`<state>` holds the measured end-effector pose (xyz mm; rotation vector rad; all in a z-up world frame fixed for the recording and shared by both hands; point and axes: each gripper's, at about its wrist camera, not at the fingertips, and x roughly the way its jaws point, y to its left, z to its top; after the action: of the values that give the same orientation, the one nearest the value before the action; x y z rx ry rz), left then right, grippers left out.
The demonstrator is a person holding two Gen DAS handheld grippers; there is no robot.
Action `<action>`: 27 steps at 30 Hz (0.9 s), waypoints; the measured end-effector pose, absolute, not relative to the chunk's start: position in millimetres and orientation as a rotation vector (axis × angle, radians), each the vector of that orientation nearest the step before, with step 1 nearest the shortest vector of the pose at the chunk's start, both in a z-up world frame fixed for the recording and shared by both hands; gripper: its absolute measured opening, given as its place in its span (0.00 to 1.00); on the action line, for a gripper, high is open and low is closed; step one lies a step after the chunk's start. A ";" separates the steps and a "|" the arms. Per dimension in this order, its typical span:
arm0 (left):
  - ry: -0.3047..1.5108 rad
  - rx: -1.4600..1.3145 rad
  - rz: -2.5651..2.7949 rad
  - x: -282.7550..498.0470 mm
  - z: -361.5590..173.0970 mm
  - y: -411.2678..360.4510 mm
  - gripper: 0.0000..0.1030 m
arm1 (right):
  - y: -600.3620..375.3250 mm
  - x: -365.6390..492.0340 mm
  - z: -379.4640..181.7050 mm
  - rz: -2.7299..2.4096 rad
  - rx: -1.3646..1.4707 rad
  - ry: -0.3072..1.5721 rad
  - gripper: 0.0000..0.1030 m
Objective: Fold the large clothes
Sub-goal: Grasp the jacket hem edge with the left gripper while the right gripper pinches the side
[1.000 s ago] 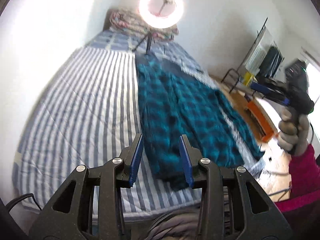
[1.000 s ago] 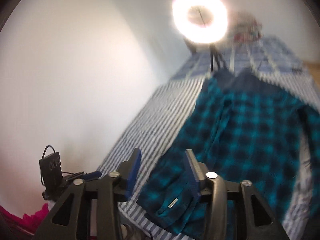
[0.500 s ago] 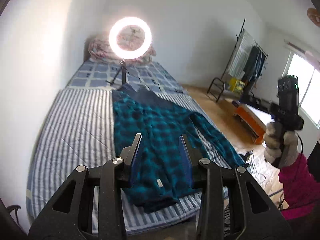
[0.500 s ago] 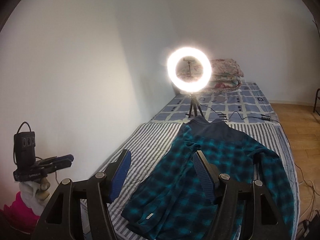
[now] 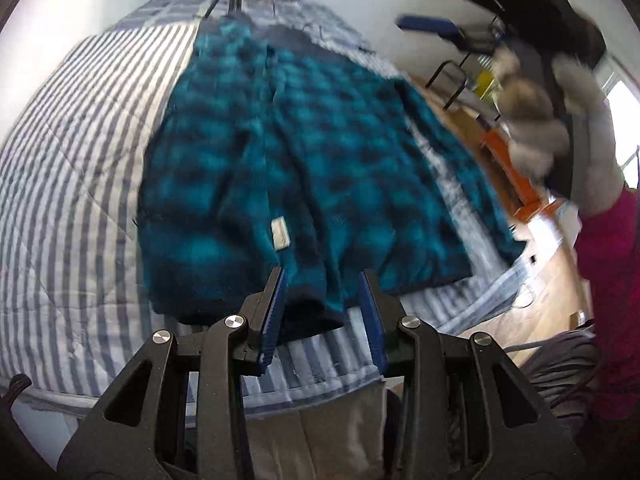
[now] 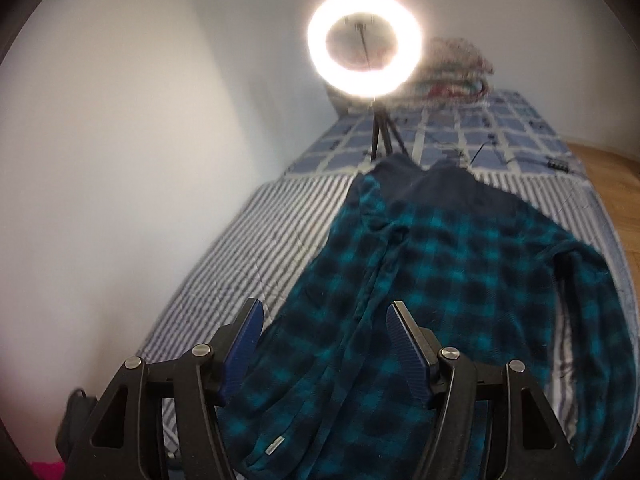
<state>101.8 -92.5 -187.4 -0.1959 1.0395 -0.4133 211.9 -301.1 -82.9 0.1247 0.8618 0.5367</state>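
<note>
Plaid shirt (image 5: 304, 168) was laid lengthwise on bed (image 5: 72, 184), hem at near edge. Left gripper (image 5: 322, 312) hung over hem, nearer; right gripper (image 6: 324, 344) above. Both unclenched, nothing held.

Home bedroom: striped bed (image 5: 80, 128), clothes rack (image 5: 456, 76).

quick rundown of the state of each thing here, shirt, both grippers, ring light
plaid shirt: lying flat on the striped bedcover, unfolded, hem toward the camera
left gripper: open, nothing between the jaws, above the shirt hem
right gripper: open, jaws have just been opening, nothing between them
ring light: lit, on a tripod at the far end of the bed
</note>
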 end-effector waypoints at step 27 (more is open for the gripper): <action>1.023 -0.234 -0.476 112.8 -200.1 -96.5 0.00 | -278.6 345.5 -242.5 0.453 0.169 1.175 0.20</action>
<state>112.8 -96.5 -200.1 -0.2336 1.0226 -0.4761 345.5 -278.6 -242.5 0.1694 1.1746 0.4533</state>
